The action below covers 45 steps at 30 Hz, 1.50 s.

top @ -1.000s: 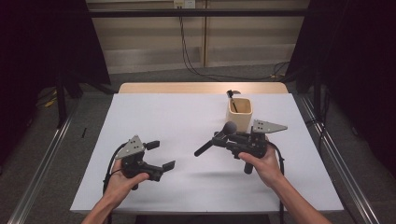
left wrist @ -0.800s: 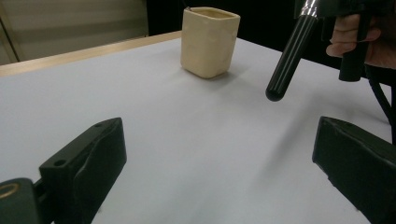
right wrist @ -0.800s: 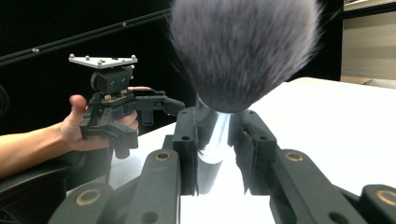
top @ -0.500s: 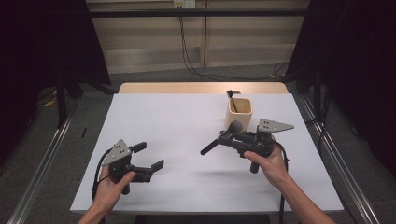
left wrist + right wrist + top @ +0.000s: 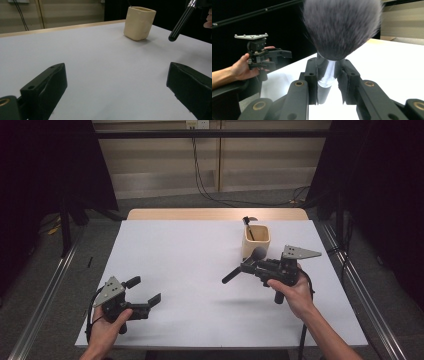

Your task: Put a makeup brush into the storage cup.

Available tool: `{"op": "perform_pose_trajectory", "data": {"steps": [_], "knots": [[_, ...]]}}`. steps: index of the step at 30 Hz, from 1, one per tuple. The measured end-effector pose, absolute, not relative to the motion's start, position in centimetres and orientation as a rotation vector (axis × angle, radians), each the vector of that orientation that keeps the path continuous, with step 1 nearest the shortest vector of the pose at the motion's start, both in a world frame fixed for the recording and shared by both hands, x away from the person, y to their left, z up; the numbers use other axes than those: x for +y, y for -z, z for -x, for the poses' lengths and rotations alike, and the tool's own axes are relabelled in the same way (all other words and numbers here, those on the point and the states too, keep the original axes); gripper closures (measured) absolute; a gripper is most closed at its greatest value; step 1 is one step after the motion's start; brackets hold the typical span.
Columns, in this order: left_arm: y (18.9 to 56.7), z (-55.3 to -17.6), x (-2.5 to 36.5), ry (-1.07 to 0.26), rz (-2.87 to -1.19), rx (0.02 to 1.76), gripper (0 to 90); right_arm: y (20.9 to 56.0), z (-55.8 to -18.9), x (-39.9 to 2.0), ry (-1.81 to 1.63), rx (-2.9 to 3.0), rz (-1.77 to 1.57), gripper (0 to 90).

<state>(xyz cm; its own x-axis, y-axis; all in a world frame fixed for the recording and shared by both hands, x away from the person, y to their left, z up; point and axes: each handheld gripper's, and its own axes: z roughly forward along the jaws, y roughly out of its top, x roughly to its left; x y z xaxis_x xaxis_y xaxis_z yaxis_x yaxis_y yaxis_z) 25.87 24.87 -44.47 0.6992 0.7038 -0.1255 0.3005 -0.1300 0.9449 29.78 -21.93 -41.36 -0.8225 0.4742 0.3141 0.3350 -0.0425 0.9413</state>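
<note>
At centre right of the high view, the right gripper (image 5: pixel 250 266) is clamping a makeup brush (image 5: pixel 240 268) by its silver ferrule, jaws nearly closed, bristles sitting just below the cream cup (image 5: pixel 256 241). At lower left, the left gripper (image 5: pixel 145 292) is hovering over the white table (image 5: pixel 190 255), jaws gaping wide and gripping nothing.

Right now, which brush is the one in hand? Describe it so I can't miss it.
On the white table, look just in front of the cream cup. There the right gripper clamps a makeup brush: black handle, silver collar, fluffy grey head, unlike the thin dark tool standing in the cup.
</note>
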Motion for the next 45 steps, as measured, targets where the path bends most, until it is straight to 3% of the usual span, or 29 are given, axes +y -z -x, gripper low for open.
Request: {"op": "perform_pose_trajectory", "data": {"steps": [19, 45], "knots": [[45.1, -25.2, 26.0, -0.488, -1.721, 0.859, 3.1, 40.7, -30.0, -24.4, -1.946, 2.037, -0.952, 71.5], [45.0, -25.2, 26.4, -0.501, -1.721, 0.861, 3.0, 35.0, -32.0, -28.2, -1.873, 1.895, -0.935, 71.5]]}}
